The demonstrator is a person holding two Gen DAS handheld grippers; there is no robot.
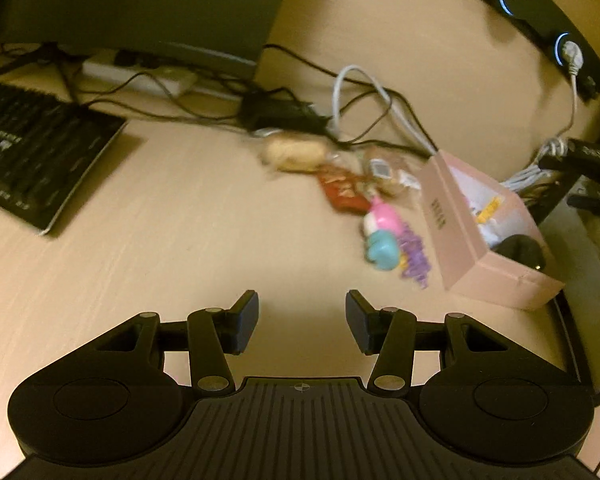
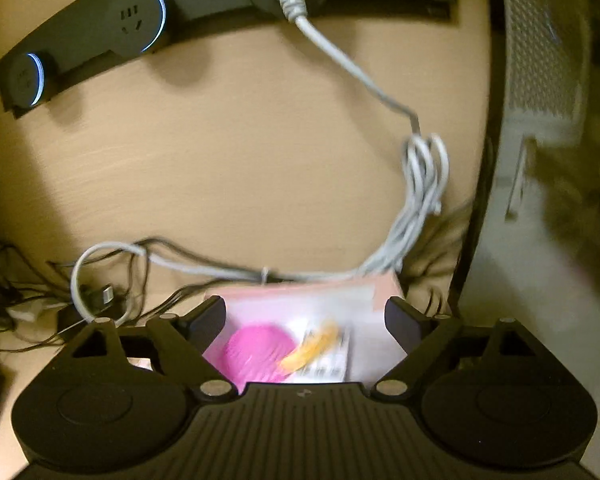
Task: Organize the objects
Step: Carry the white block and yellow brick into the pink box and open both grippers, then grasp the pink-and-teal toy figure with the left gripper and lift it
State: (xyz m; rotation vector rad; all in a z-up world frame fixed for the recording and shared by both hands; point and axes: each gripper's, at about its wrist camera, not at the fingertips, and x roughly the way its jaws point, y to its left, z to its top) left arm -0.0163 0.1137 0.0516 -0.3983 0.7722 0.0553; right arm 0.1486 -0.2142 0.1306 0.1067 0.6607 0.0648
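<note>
Loose items are being gathered into the shallow pink cardboard box [image 1: 460, 232] at the desk's right edge. The right gripper [image 2: 306, 322] is held directly over that box [image 2: 374, 292] with its jaws spread wide and nothing between them; a round magenta object [image 2: 256, 350] lies below, seemingly released. The left gripper [image 1: 302, 324] is partly parted and empty above the bare wooden desk [image 1: 180, 240]. Judged next: the pink-and-blue plastic toy [image 1: 382, 236] just beside the box must be approached and straddled.
</note>
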